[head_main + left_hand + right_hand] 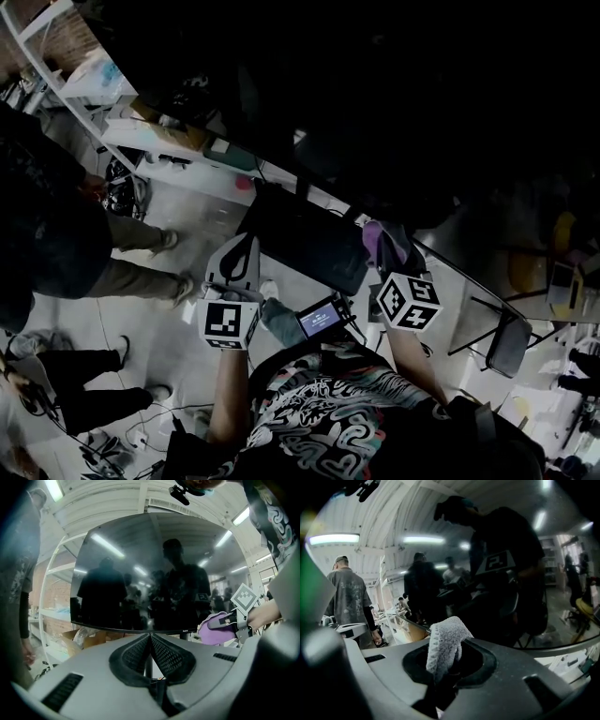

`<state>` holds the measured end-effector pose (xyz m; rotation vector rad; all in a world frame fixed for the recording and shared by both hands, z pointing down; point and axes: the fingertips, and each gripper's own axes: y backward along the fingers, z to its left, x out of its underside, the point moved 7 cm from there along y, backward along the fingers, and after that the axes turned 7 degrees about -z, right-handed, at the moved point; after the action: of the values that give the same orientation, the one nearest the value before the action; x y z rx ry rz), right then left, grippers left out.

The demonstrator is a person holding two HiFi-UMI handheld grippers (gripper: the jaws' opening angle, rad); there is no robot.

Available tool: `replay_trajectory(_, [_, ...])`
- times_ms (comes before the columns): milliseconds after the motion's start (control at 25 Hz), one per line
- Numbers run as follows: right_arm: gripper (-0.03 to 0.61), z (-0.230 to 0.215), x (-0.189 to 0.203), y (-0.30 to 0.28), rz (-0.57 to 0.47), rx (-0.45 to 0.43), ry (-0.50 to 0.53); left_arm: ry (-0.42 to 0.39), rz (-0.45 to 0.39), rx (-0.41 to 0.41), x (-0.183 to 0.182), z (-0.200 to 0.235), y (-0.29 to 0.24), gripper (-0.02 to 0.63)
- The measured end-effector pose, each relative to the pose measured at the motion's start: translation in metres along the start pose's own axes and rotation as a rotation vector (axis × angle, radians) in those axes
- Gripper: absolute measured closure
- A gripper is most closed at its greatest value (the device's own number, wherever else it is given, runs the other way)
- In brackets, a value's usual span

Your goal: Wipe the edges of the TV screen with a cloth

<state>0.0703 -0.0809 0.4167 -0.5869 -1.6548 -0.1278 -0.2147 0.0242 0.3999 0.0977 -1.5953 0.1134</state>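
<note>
Both grippers are raised before the TV (150,569). The right gripper (445,663) is clamped on a bunched cloth (444,641), which sits just off the TV's lower right corner; whether it touches the glass is unclear. The left gripper (150,637) has its jaws pressed together with nothing between them and is aimed at the TV's bottom edge. Wiping looks about to start. The next move is to press the cloth to the frame and drag it along. A shelf rack (51,616) and a cardboard box (89,638) crowd the TV's left side, where a bystander (56,244) also stands.
</note>
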Motion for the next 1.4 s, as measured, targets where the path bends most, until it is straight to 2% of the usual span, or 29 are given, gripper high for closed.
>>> replay_trajectory(200, [0.486,0.011,0.000,-0.012,-0.002,-0.022,0.011,0.011,-0.009,-0.030,0.003,0.015,-0.003,0.595])
replay_trajectory(760, [0.486,0.032,-0.001,-0.029,-0.004,-0.029,-0.003,0.004,0.007,0.003,0.007,0.035,-0.015,0.594])
replay_trajectory(1400, [0.486,0.064,0.001,-0.053,-0.008,-0.050,-0.017,0.002,0.003,0.001,0.013,0.074,-0.026,0.594])
